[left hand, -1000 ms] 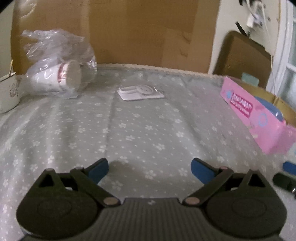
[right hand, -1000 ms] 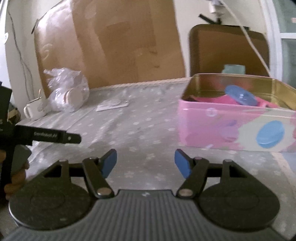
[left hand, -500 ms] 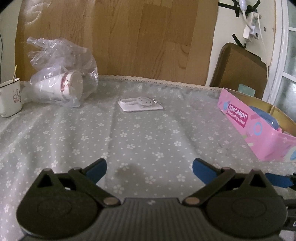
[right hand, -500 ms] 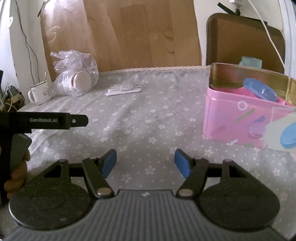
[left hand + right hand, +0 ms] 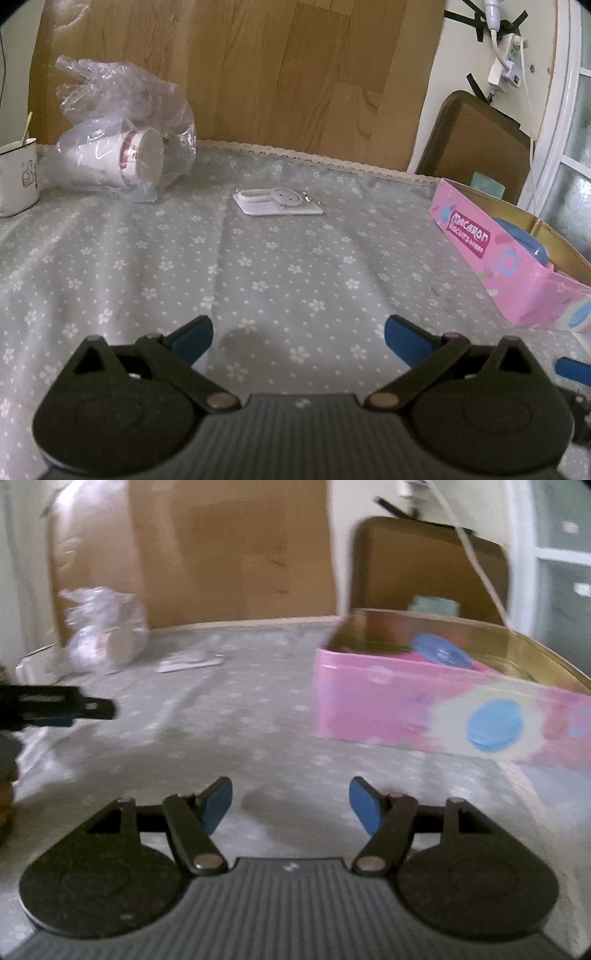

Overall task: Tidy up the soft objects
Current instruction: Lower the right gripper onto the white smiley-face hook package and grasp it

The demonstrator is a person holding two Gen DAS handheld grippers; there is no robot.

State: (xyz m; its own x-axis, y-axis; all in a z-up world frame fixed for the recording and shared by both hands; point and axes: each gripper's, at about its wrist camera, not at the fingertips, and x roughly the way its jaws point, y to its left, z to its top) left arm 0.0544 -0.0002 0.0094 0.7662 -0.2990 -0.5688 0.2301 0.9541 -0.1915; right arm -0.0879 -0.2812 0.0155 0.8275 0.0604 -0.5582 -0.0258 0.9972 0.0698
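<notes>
My left gripper [image 5: 297,338] is open and empty, low over the grey flowered tablecloth [image 5: 280,266]. My right gripper [image 5: 290,803] is open and empty too, just left of the open pink macaron tin [image 5: 436,705]. A blue round soft piece [image 5: 441,651] and something pink lie in the tin. The tin also shows at the right of the left wrist view [image 5: 509,266]. A flat white packet with a round face [image 5: 277,201] lies on the cloth ahead of the left gripper. The right wrist view is blurred.
A clear plastic bag of paper cups [image 5: 118,158] lies at the back left beside a white mug [image 5: 16,177]. A wooden board [image 5: 277,74] stands behind the table. A brown chair back [image 5: 476,144] stands behind the tin. The left gripper's body shows at the right view's left edge [image 5: 55,705].
The left view has tilted up and steadied. The right gripper swung away from the tin and is now moving back toward it, blurring its view. Both stay open.
</notes>
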